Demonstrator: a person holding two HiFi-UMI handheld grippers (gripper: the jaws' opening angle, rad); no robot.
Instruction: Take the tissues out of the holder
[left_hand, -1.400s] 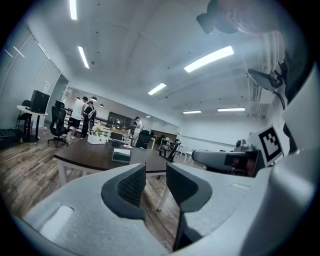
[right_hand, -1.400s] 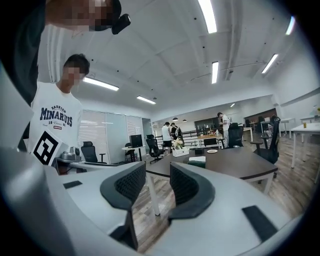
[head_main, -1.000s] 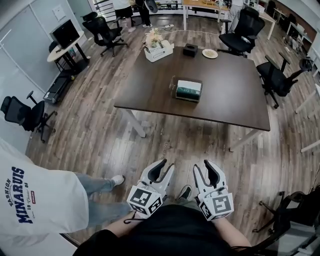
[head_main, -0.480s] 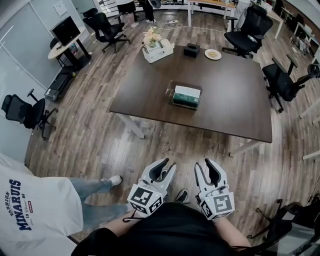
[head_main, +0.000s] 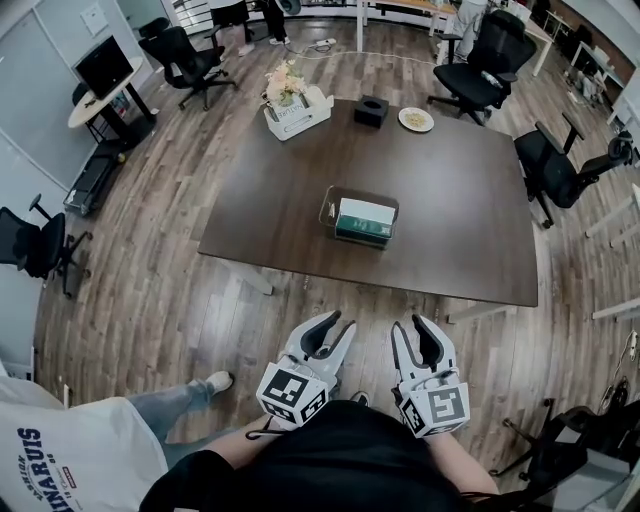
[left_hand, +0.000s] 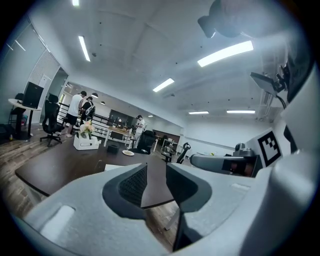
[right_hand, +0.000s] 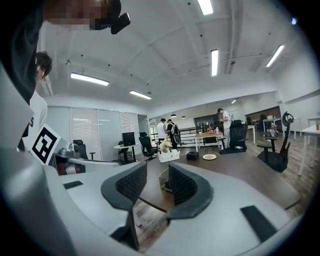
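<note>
the holder (head_main: 327, 207) stood near the middle of the dark counter (head_main: 470, 210), with the tissues (head_main: 364, 211) lying in it, a white-topped pack on a green base, not yet lifted out. both claws hung on the near side of the holder, out past the counter's edge and over the wooden floor (head_main: 180, 290), pointing towards it. the left claw (head_main: 335, 322) was released, jaws apart with nothing between them. the right claw (head_main: 409, 324) was released too, its jaws having just been closing a little on empty air. from the claws the holder lay straight ahead and well apart, between their two lines and, by my eye, slightly closer to the left one. the pack's long axis ran crosswise to the claws, so i judged its long side faced them.
</note>
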